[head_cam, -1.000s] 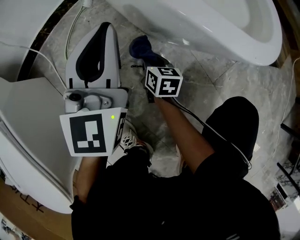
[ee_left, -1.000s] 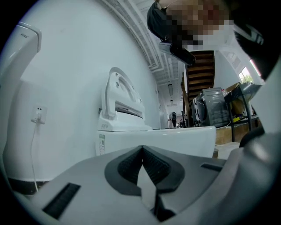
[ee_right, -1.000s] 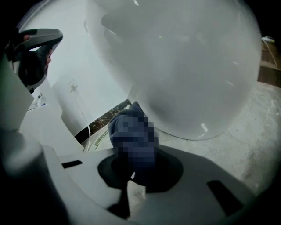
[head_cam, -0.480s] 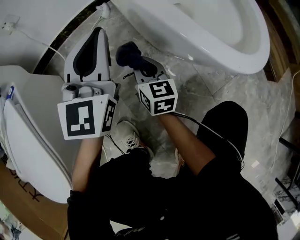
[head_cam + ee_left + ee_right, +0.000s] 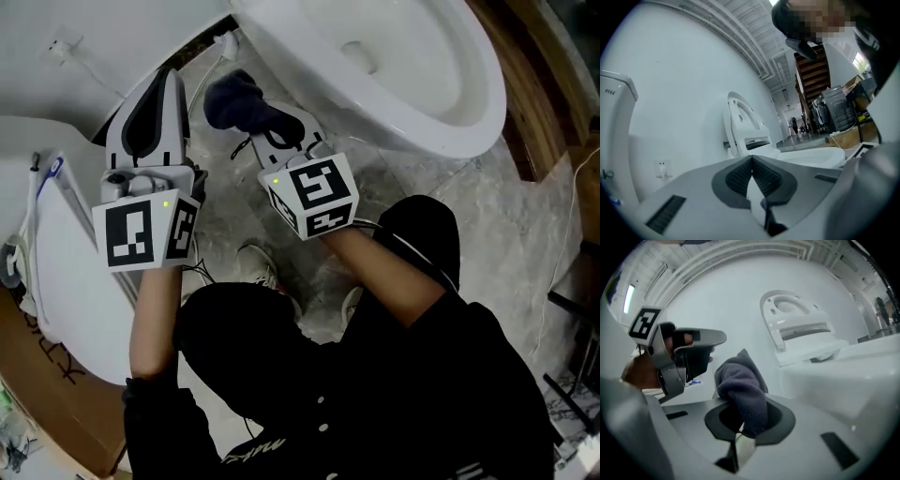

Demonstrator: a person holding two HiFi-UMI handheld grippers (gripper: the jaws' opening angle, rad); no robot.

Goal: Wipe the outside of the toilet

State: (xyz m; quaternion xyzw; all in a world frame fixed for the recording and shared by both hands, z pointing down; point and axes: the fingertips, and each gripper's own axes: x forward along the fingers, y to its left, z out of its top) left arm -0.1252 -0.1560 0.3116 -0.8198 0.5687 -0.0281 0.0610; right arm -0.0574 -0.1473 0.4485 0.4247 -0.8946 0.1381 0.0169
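The white toilet bowl fills the top right of the head view, and its outer wall stands to the right in the right gripper view. My right gripper is shut on a dark blue cloth, which bulges out of the jaws just below the bowl's outer left side. Whether the cloth touches the porcelain cannot be told. My left gripper is held to the left of the cloth, its ribbed pads shut with nothing between them. It also shows at the left of the right gripper view.
A second white toilet with a thin cable lies at the left edge. Grey marble floor runs under the bowl, with the person's shoes below the grippers. A raised toilet seat stands beyond. A wooden edge borders the right.
Both grippers have moved up and left in the head view, towards the back of the bowl. The cloth has stayed in the right gripper and now sits closer under the bowl's side.
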